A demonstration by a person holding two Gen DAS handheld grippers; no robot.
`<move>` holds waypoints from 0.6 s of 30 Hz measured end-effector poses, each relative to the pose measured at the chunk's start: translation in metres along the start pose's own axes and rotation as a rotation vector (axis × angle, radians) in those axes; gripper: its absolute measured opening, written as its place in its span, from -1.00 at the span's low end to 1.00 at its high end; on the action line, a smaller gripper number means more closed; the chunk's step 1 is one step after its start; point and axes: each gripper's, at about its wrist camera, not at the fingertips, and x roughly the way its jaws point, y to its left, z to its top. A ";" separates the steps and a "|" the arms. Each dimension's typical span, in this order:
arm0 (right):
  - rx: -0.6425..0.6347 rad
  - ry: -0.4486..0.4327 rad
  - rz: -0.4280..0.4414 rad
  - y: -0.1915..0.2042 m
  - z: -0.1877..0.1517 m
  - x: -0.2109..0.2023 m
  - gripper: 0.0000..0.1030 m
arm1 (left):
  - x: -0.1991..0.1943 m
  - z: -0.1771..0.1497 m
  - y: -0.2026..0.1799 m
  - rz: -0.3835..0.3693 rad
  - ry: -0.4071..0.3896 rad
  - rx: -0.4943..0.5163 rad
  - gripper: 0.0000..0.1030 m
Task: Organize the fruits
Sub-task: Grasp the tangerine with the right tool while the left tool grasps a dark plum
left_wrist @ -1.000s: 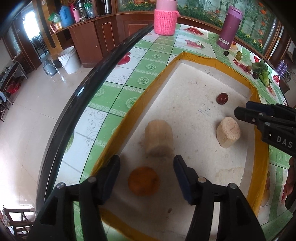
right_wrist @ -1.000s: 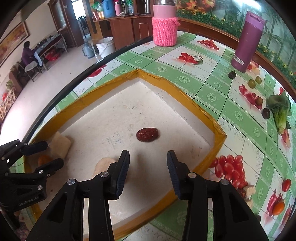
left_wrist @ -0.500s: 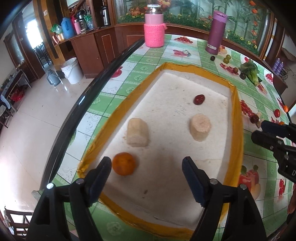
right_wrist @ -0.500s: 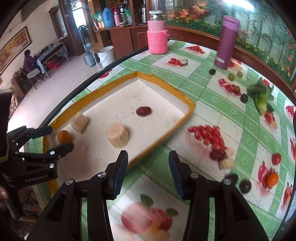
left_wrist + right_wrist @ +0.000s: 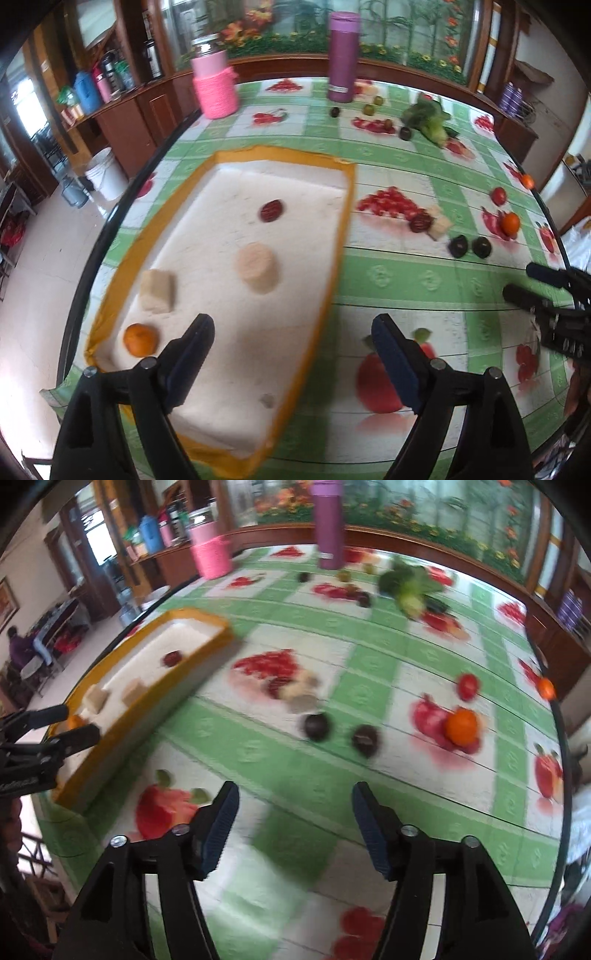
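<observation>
A white tray with a yellow rim lies on the table's left. It holds an orange, a beige block, a beige round piece and a red date. Loose on the cloth to the right lie two dark fruits, an orange, a small tomato, a red date and beige pieces. My left gripper is open and empty above the tray's near right edge. My right gripper is open and empty over the cloth.
A pink-sleeved jar, a purple flask and leafy greens stand at the table's far side with several small fruits. The black table edge runs along the left. Cabinets and a white bucket lie beyond.
Both grippers have pulled back and swung right, away from the tray. The loose fruits on the cloth have come into view. Both stay open and empty.
</observation>
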 end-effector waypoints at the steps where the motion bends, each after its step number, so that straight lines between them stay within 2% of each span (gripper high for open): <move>1: 0.024 -0.001 -0.021 -0.017 0.001 0.000 0.27 | 0.001 0.002 -0.009 -0.007 0.003 0.016 0.73; 6: 0.106 -0.011 -0.081 -0.082 0.007 0.000 0.28 | 0.008 0.007 -0.050 -0.036 0.026 0.079 0.73; 9: 0.118 0.003 -0.086 -0.105 0.015 0.011 0.28 | 0.015 0.012 -0.069 -0.046 0.050 0.104 0.73; 12: 0.121 0.020 -0.054 -0.114 0.023 0.029 0.28 | 0.024 0.017 -0.084 -0.059 0.078 0.106 0.73; 16: 0.069 0.026 -0.055 -0.112 0.035 0.051 0.26 | 0.036 0.024 -0.100 -0.058 0.103 0.098 0.74; 17: 0.052 0.027 -0.052 -0.110 0.036 0.055 0.22 | 0.039 0.026 -0.102 -0.056 0.108 0.094 0.74; 18: 0.032 0.030 -0.048 -0.108 0.036 0.059 0.08 | 0.042 0.027 -0.105 -0.059 0.113 0.088 0.74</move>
